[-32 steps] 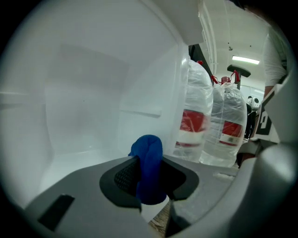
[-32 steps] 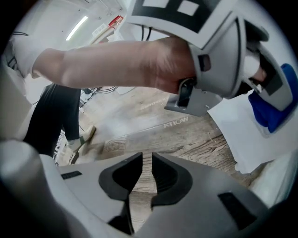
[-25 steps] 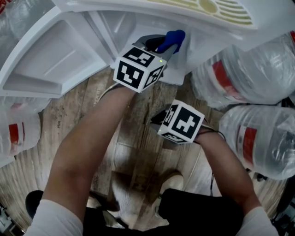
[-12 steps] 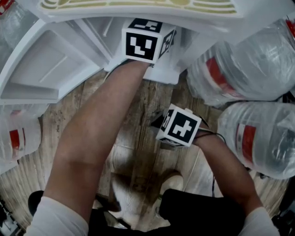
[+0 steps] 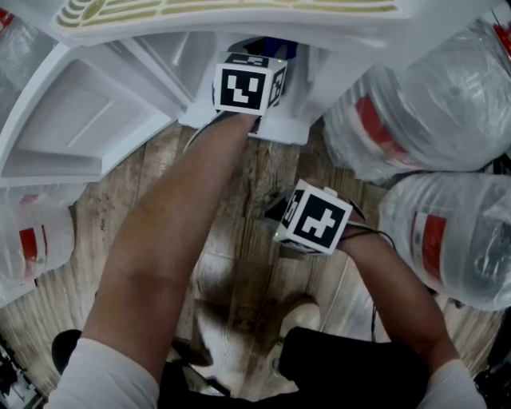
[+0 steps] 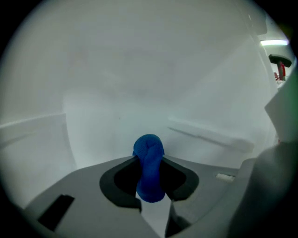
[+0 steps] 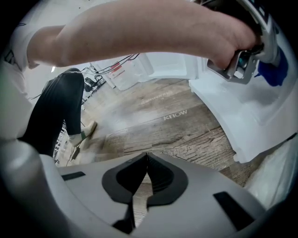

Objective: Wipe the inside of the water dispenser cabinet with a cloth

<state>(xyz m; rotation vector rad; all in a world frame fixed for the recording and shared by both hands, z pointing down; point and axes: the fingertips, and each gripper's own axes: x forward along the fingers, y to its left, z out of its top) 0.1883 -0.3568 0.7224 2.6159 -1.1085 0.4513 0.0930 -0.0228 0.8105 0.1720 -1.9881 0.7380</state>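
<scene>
The white water dispenser cabinet (image 5: 315, 88) stands open in front of me, its door (image 5: 88, 112) swung out to the left. My left gripper (image 6: 149, 162) reaches inside the cabinet and is shut on a bunched blue cloth (image 6: 148, 146), which sticks out past the fingertips near the white inner wall (image 6: 139, 69). In the head view only its marker cube (image 5: 247, 86) and a sliver of the cloth (image 5: 281, 49) show. My right gripper (image 7: 147, 155) hangs over the wooden floor, shut with nothing in it; its cube (image 5: 319, 217) sits below the cabinet.
Large water bottles lie at the right (image 5: 423, 104) (image 5: 455, 240) and one at the left (image 5: 32, 240). The dispenser's drip tray (image 5: 239, 8) overhangs the opening. A ledge (image 6: 209, 135) runs along the cabinet's inner right wall. The person's leg and shoe (image 7: 77, 137) stand behind on the floor (image 7: 153, 116).
My left gripper has pushed forward into the cabinet with the cloth, so the cloth is now almost hidden in the head view. The right gripper has stayed in place.
</scene>
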